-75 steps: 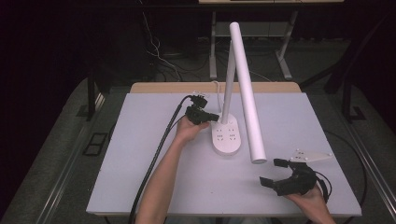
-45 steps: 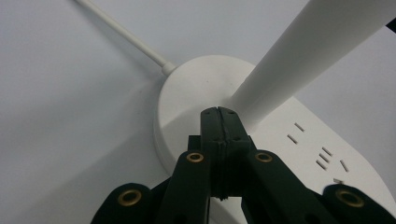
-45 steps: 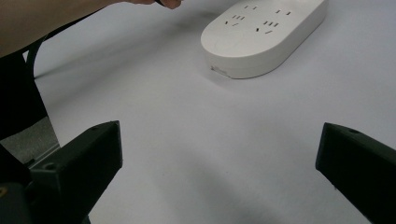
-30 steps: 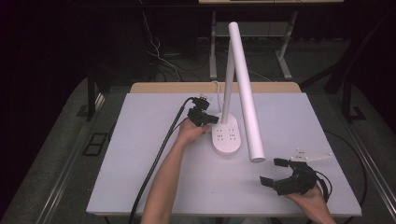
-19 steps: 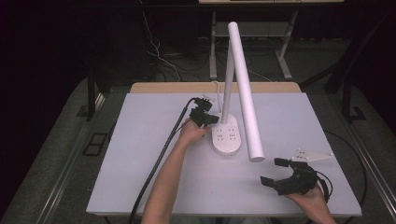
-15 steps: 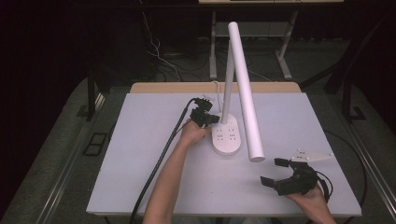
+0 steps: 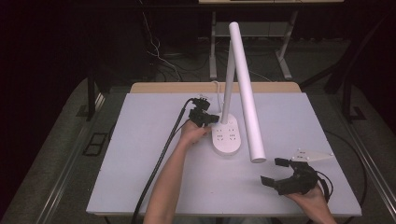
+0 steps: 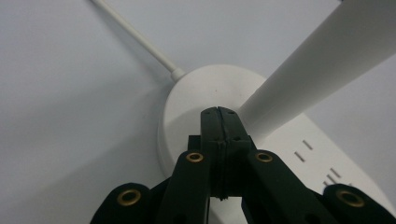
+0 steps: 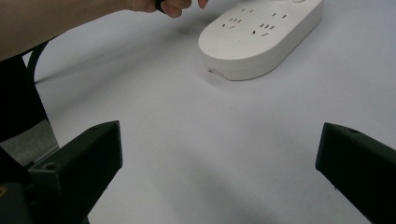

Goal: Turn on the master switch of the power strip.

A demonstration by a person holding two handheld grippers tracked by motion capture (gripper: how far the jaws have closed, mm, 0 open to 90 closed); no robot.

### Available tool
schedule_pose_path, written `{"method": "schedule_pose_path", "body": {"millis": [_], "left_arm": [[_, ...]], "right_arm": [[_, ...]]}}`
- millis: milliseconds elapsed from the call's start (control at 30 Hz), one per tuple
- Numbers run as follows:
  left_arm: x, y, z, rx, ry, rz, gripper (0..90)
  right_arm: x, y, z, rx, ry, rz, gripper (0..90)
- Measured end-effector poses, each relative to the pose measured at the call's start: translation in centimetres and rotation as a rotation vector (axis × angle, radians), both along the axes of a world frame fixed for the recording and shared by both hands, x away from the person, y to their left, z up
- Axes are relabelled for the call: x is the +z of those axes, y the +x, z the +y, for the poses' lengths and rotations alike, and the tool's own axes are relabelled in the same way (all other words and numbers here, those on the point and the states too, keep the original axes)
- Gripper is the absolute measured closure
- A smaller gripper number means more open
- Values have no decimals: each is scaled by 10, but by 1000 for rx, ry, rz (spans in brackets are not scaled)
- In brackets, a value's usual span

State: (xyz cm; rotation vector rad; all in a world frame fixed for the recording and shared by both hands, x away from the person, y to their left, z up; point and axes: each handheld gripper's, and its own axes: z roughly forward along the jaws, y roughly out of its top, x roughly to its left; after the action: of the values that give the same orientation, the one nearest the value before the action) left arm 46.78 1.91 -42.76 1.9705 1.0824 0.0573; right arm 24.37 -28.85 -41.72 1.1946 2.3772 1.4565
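Two grippers were seen: the left gripper (image 7: 208, 118), jaws pressed together, was held at the lamp base (image 7: 227, 136) at 12 o'clock, probably pressing its switch next, while the right gripper (image 7: 276, 171) was kept wide open at 5 o'clock.

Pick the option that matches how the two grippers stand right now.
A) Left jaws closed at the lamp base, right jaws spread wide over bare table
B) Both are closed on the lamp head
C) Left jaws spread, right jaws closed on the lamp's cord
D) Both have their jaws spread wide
A: the left gripper has its jaws pressed together with nothing between them, at the lamp base, while the right gripper hangs wide open over the table.
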Motion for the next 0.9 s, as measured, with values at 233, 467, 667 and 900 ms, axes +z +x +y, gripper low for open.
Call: {"method": "schedule_pose_path", "body": {"millis": [233, 467, 667, 900], "left_arm": [[2, 0, 5, 2, -7, 10, 895], [10, -2, 12, -3, -3, -21, 895], [22, -4, 21, -36, 24, -54, 895], [33, -7, 31, -71, 45, -89, 895]], "right_arm": [[0, 1, 0, 1, -4, 0, 1], [-1, 1, 0, 0, -3, -2, 1], [0, 1, -1, 0, 0, 1, 1], [-1, 1, -1, -2, -1, 2, 1]]}}
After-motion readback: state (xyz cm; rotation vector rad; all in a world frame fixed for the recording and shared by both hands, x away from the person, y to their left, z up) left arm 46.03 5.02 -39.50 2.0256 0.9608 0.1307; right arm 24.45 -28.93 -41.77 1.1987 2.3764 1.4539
